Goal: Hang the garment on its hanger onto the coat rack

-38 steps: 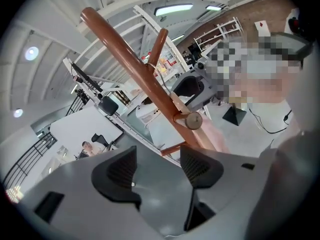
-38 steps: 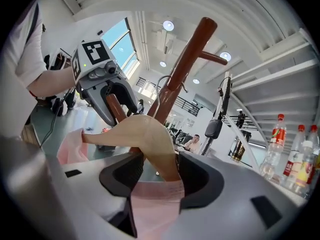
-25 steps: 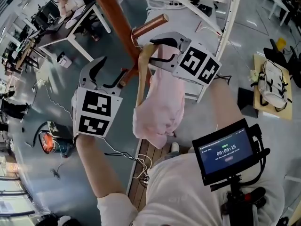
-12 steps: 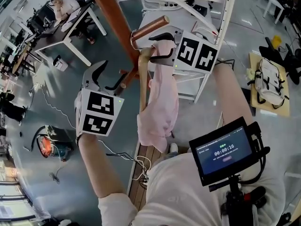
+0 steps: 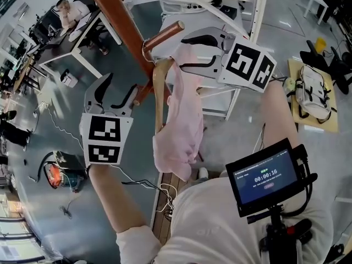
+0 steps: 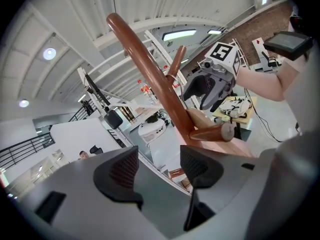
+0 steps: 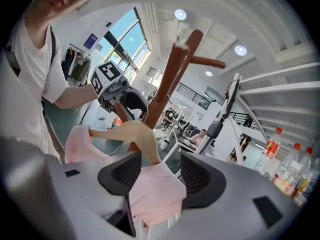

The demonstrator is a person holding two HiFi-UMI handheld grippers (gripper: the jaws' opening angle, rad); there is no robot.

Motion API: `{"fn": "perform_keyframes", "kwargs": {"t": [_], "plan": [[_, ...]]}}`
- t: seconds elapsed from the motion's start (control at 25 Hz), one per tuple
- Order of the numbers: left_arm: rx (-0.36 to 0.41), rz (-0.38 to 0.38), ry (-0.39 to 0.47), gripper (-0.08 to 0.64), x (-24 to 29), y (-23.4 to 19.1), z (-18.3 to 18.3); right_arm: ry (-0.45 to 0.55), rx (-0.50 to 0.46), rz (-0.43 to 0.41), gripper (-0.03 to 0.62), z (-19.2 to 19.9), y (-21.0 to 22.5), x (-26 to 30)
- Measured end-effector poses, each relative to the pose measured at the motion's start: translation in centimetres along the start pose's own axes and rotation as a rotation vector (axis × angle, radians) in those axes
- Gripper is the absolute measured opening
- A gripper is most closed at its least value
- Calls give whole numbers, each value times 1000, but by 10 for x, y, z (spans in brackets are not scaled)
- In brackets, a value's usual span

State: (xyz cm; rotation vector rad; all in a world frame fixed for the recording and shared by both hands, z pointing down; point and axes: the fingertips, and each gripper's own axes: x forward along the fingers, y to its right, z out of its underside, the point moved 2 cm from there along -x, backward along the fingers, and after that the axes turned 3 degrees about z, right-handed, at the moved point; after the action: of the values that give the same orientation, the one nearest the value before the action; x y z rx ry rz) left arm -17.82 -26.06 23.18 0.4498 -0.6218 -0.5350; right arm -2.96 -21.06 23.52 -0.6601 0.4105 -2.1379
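The brown coat rack pole (image 5: 118,21) slants across the head view, with a peg (image 5: 165,33) jutting right. A wooden hanger (image 5: 158,92) carrying a pink garment (image 5: 181,120) hangs just under that peg; I cannot make out its hook. My right gripper (image 5: 193,51) stands open around the garment's top, and pink cloth (image 7: 152,189) lies loose between its pads in the right gripper view, with the hanger (image 7: 132,134) ahead. My left gripper (image 5: 114,95) is open and empty, left of the hanger. Its own view shows the pole (image 6: 150,69) and a lower peg (image 6: 210,132).
White shelving (image 5: 242,4) stands behind the rack. Desks with seated people (image 5: 66,15) are at the far left. Cables and an orange tool (image 5: 55,172) lie on the floor lower left. A backpack (image 5: 311,95) rests on a mat at right. A timer screen (image 5: 264,175) sits at my chest.
The right gripper's jaws have widened off the garment's top, and that gripper has drawn back to the right. Hanger and garment have shifted slightly left. My left gripper has drifted left.
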Motion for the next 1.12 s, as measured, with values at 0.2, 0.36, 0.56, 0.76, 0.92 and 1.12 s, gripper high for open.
{"fn": "perform_keyframes", "kwargs": {"t": [0.2, 0.36, 0.56, 0.76, 0.92, 1.12], "plan": [[-19, -81, 121, 261, -44, -14, -31, 84, 79, 139, 233, -17, 4, -49], [-15, -110, 282, 261, -73, -8, -72, 124, 137, 259, 232, -19, 6, -88], [-20, -25, 487, 188, -91, 30, -131, 169, 189, 400, 230, -21, -4, -144], [-42, 87, 606, 98, -74, 73, -171, 174, 244, 547, 229, -9, -18, -204], [-151, 202, 707, 8, -50, 108, -189, 168, 267, 668, 229, 11, -28, -244], [-190, 328, 758, 8, -21, 172, -210, 139, 296, 831, 170, 29, -55, -304]]}}
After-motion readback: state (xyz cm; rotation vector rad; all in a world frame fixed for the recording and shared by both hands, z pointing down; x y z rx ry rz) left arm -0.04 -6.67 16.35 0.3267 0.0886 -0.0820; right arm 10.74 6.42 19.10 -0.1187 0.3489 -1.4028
